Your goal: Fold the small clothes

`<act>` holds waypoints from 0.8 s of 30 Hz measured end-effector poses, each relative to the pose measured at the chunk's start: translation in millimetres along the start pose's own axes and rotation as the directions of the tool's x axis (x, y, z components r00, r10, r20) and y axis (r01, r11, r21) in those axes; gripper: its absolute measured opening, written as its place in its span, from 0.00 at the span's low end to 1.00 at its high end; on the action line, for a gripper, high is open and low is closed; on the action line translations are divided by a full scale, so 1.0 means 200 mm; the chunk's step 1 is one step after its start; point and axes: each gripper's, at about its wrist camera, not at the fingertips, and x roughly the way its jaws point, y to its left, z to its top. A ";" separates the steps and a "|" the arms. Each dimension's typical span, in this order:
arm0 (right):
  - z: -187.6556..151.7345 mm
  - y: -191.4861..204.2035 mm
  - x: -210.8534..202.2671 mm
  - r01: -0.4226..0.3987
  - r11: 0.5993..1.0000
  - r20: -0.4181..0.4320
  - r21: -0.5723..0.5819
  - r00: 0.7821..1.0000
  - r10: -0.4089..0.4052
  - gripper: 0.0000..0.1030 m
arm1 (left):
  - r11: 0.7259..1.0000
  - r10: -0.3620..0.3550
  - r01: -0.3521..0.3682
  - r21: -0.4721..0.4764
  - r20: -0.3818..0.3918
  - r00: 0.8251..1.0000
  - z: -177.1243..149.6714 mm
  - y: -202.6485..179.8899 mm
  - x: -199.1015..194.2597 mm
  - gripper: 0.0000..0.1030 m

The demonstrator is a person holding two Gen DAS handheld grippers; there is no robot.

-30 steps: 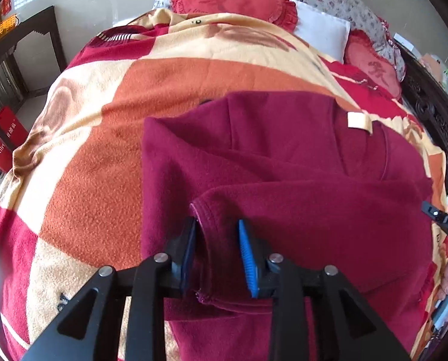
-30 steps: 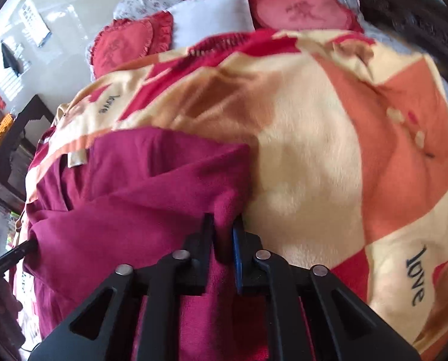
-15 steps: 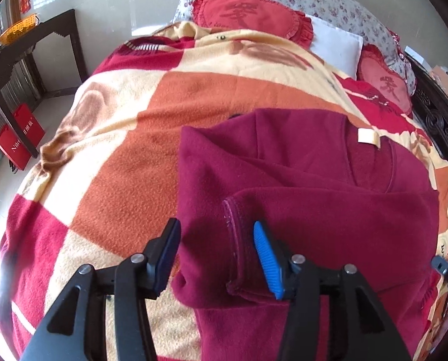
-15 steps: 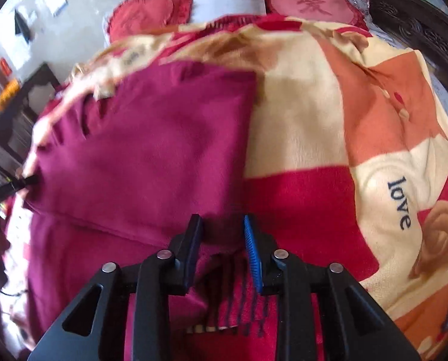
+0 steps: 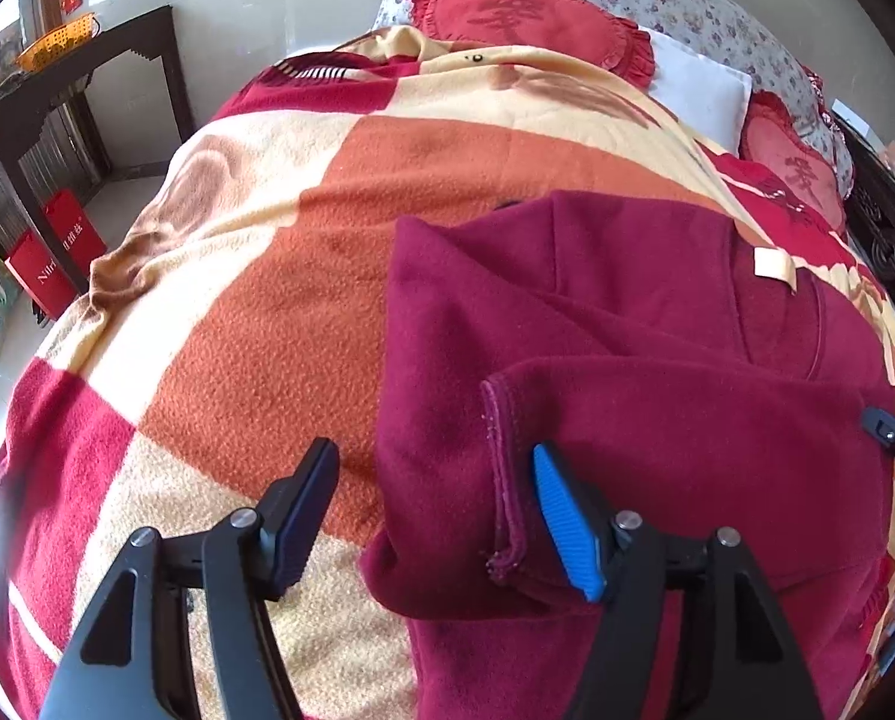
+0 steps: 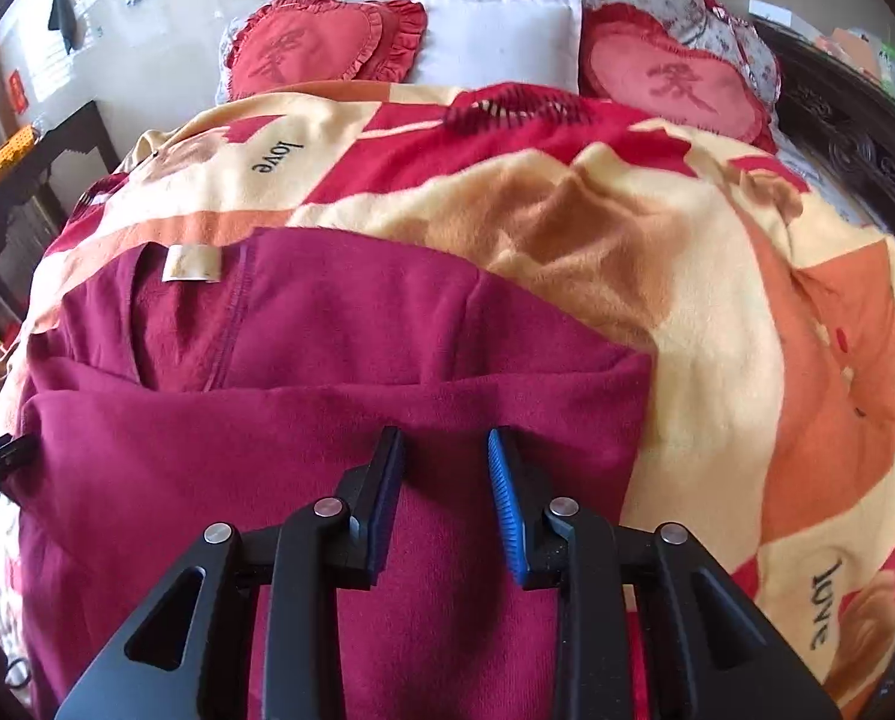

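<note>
My left gripper sits at the bottom of its view with its jaws opening and standing wide apart. The sleeve cuff of the maroon sweater lies between them, loose, with neither pad pressing on it. The sweater is spread on the blanket that covers the bed, filling the lower right of this view, its sleeve folded across the body and its cream neck label toward the upper right. The tip of my other gripper pokes in at the right edge.

My right gripper hangs at the bottom centre of its own view, jaws a little apart and clamped on nothing; the sweater lies under them in the lower left, its folded edge running across just above the pads. The label shows at the upper left of the cloth. Red heart cushions and a white pillow lie along the top of the frame.
</note>
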 end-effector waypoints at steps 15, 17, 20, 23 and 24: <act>-0.30 0.00 -0.14 -0.010 1.000 -0.083 -0.011 0.996 0.009 0.15 | 0.999 0.033 -0.033 0.041 0.005 0.999 -0.02 -0.05 -0.06 0.69; -0.30 0.00 -0.22 -0.027 1.000 -0.065 0.004 0.998 0.027 0.15 | 0.997 0.035 -0.035 0.063 0.011 0.999 -0.04 -0.04 -0.11 0.69; -0.34 -0.03 -0.33 -0.047 0.998 -0.031 0.048 0.998 0.049 0.19 | 0.997 0.020 -0.021 0.078 0.018 1.000 -0.07 -0.02 -0.21 0.69; -0.42 -0.08 -0.40 -0.052 0.994 -0.037 0.093 0.998 0.055 0.21 | 0.997 -0.014 0.011 0.074 0.034 0.999 -0.13 0.04 -0.34 0.74; -0.46 -0.10 -0.42 -0.057 0.992 -0.043 0.113 0.997 0.062 0.22 | 0.997 -0.024 0.021 0.072 0.036 0.999 -0.15 0.07 -0.38 0.75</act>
